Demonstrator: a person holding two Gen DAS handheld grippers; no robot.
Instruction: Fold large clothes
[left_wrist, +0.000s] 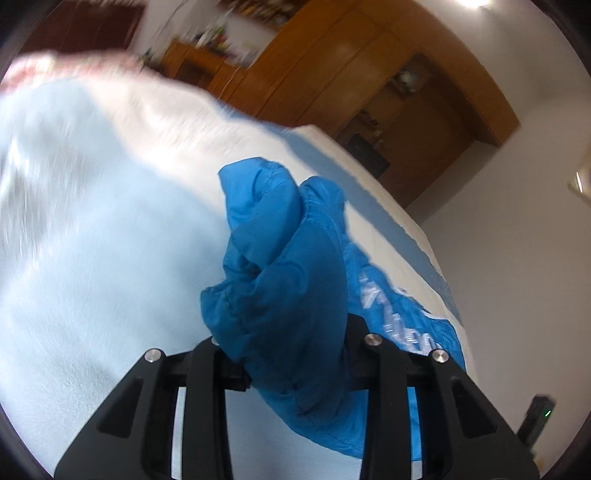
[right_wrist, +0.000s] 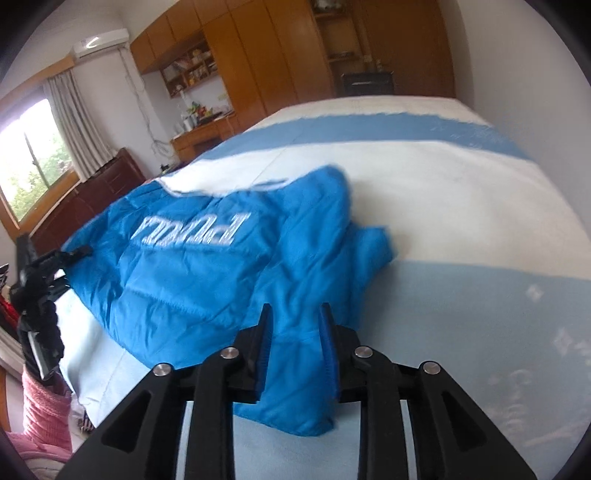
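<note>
The left gripper (left_wrist: 291, 365) has a thick bunch of the blue jacket (left_wrist: 280, 280) between its 2 fingers; the fabric bulges up and over them and hides the tips, so the jaws look clamped on that wad, though how tightly I cannot tell. The right gripper (right_wrist: 295, 354) has its 2 fingers pressed against either side of a fold of the same blue jacket (right_wrist: 207, 266), the cloth filling the gap between them, so it too is gripping the garment at a near edge.

From the right wrist view the jacket lies spread on the bed (right_wrist: 461, 206), over a white and pale-blue striped cover, with its white lettering (right_wrist: 192, 229) facing up and a sleeve or flap trailing to the far right. The other gripper (right_wrist: 44, 266) shows at the jacket's left edge, so the 2 holds are at opposite ends of the garment. Wardrobes (right_wrist: 280, 59) stand at the far wall.

The jacket looks quilted and puffy, with a smooth, slightly shiny shell. I judge it light but bulky, fully limp, and likely slippery, so a thin pinch could slide out. Better holds would be at seams, the hem or the shoulders, where layers are thicker. Padding will probably spring back, so folds may need pressing flat.
</note>
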